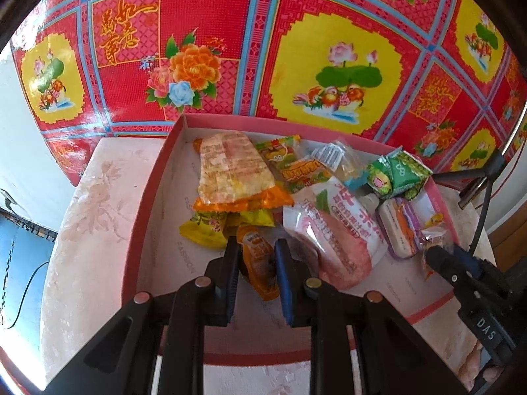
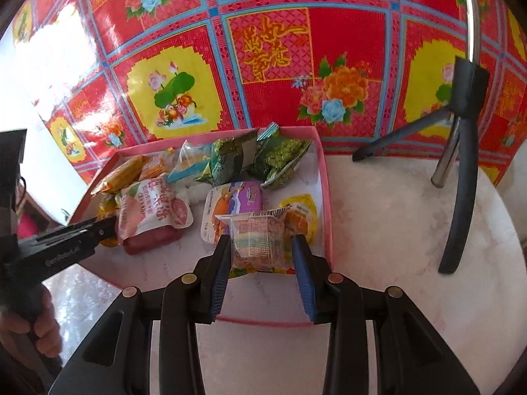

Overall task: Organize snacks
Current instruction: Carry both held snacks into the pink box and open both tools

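Over the pink box (image 1: 154, 177) on the counter, our left tool (image 1: 255, 247) grips an orange packet (image 1: 258, 266) and our right tool (image 2: 260, 242) a clear-wrapped snack (image 2: 257, 240), both low enough to set among the others.

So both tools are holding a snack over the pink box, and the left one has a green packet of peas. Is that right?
Not quite. The left tool grips a small orange packet, not a green one, as the left wrist view shows. The green pea packets lie untouched at the far end of the pink box. The right tool does hold a snack, a clear-wrapped one.
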